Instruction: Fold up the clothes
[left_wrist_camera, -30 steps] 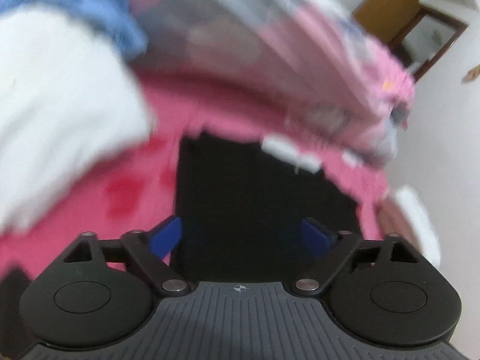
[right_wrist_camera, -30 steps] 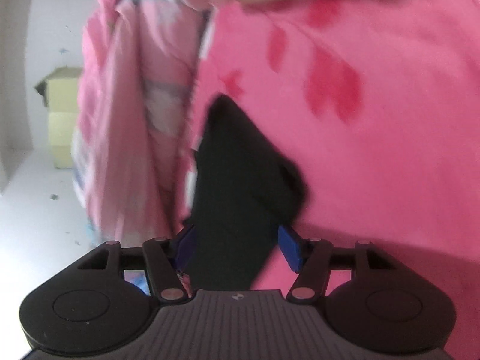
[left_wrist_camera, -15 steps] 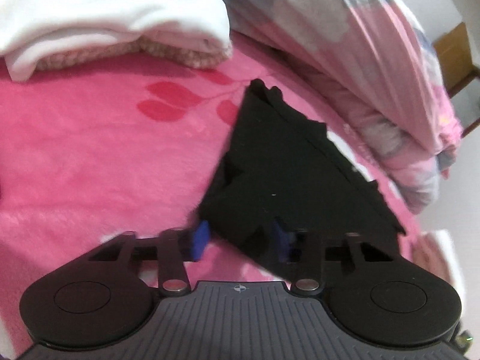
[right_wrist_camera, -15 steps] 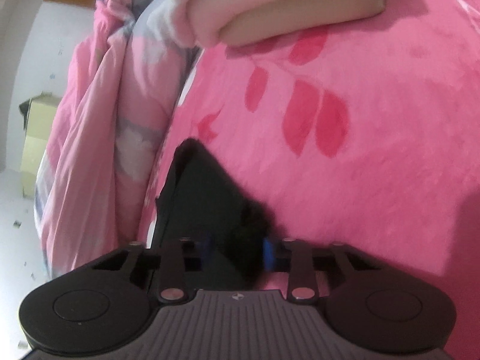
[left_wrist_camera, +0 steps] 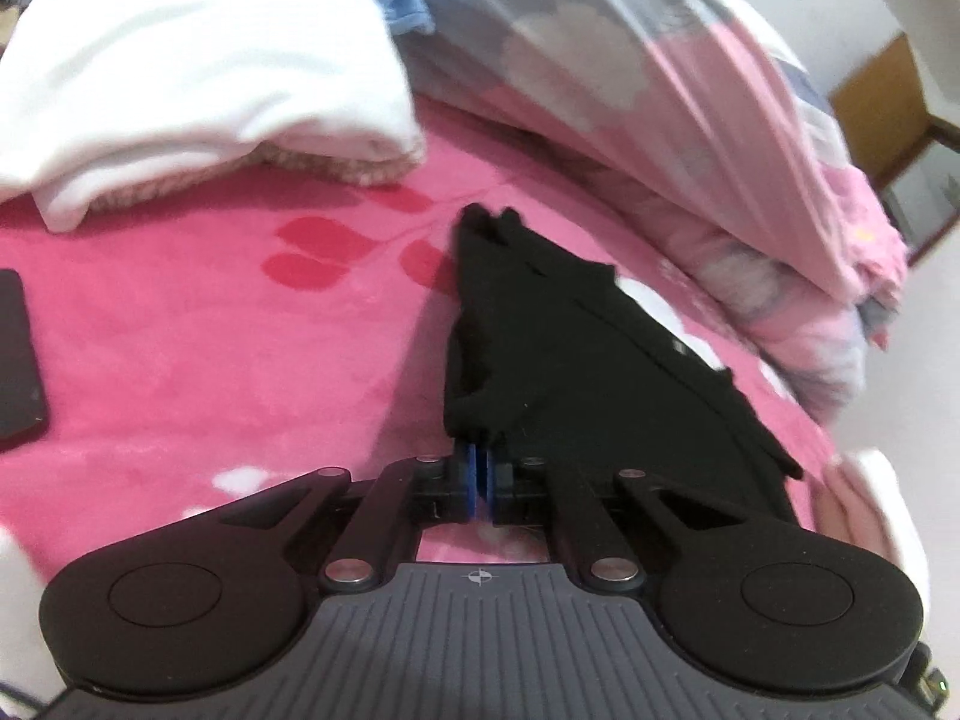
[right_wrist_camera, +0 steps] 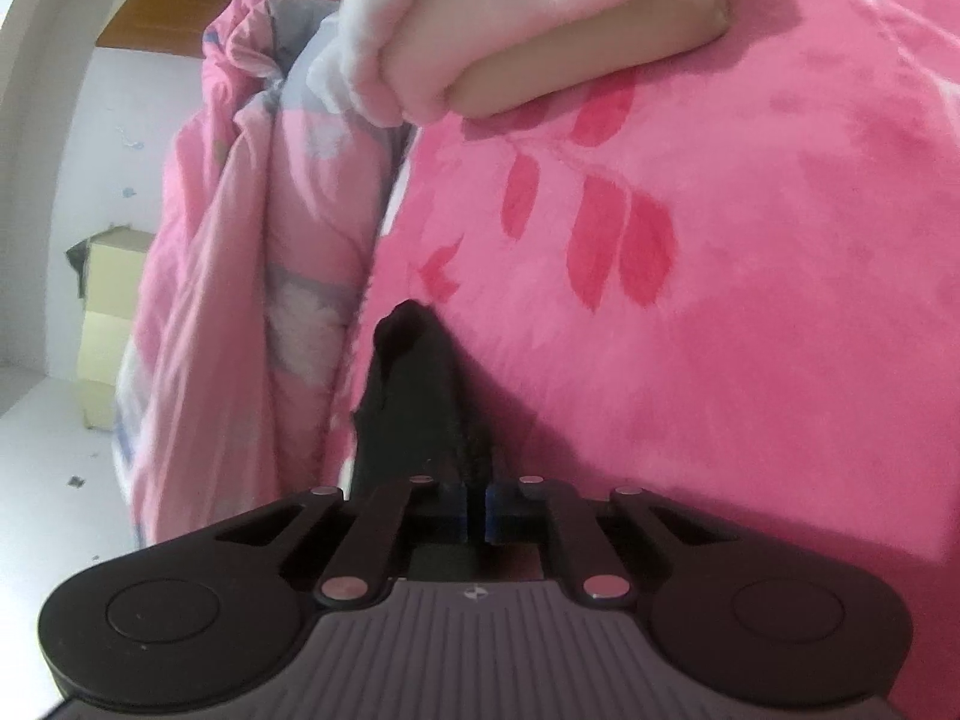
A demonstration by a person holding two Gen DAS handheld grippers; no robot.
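Black garment [left_wrist_camera: 576,360] pinched between both fingers [left_wrist_camera: 465,483] (edgewise).

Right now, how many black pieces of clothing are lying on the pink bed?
1. A single black garment lies on the pink blanket beside the bunched quilt; both grippers are pinching its near edge. More could be hidden under the white pile.

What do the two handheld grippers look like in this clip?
Both match: the left gripper and the right gripper have a ribbed grey body, two round black discs, black linkage arms with silver pins, blue finger pads and a small crosshair mark.
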